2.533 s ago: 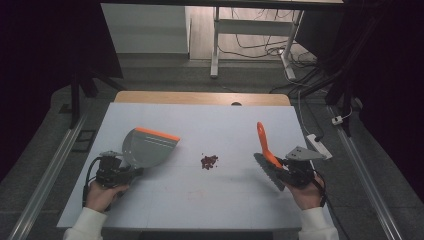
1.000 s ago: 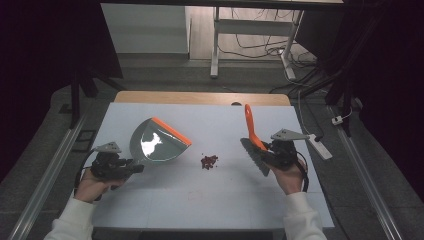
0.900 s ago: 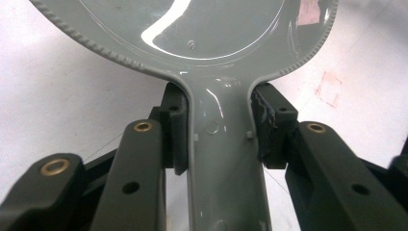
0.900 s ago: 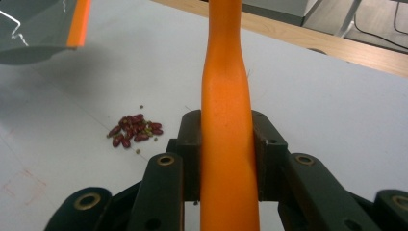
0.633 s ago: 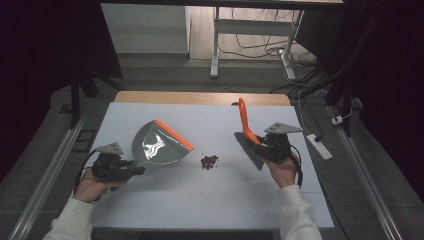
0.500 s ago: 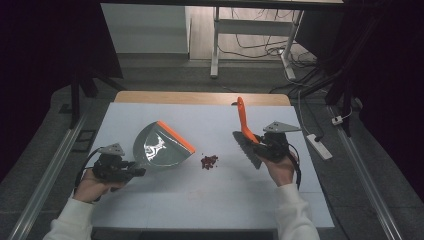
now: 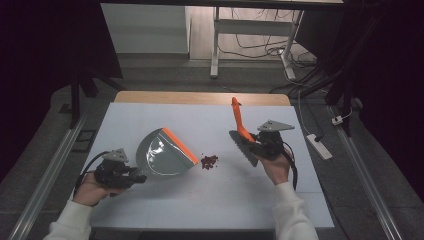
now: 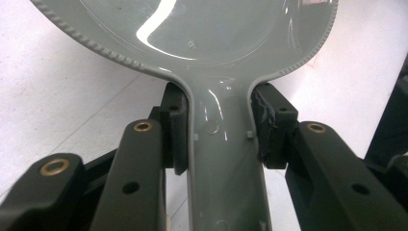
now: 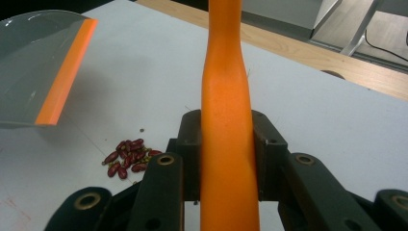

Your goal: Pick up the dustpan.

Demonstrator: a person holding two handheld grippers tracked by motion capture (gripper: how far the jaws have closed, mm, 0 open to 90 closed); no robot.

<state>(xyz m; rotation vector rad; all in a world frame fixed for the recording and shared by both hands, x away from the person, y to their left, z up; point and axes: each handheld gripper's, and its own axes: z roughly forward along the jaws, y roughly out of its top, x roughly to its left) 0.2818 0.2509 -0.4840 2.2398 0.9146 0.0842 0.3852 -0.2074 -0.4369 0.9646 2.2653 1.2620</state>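
Left tongs clenched on the dustpan handle, right tongs clenched on the orange brush handle. Beans sit in a small pile on the bench, just off the pan's orange lip, brush on the far side. Advice: press the lip flat to the bench, drop the bristles behind the pile, one short low stroke into the pan. Don't flick, beans roll.

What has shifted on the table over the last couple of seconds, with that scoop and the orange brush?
The right claw carried the brush leftwards, toward the pile of red beans. The left claw swung the dustpan round, bringing its orange lip next to the beans. Both claws kept their grip on the handles, and the beans stayed where they were.
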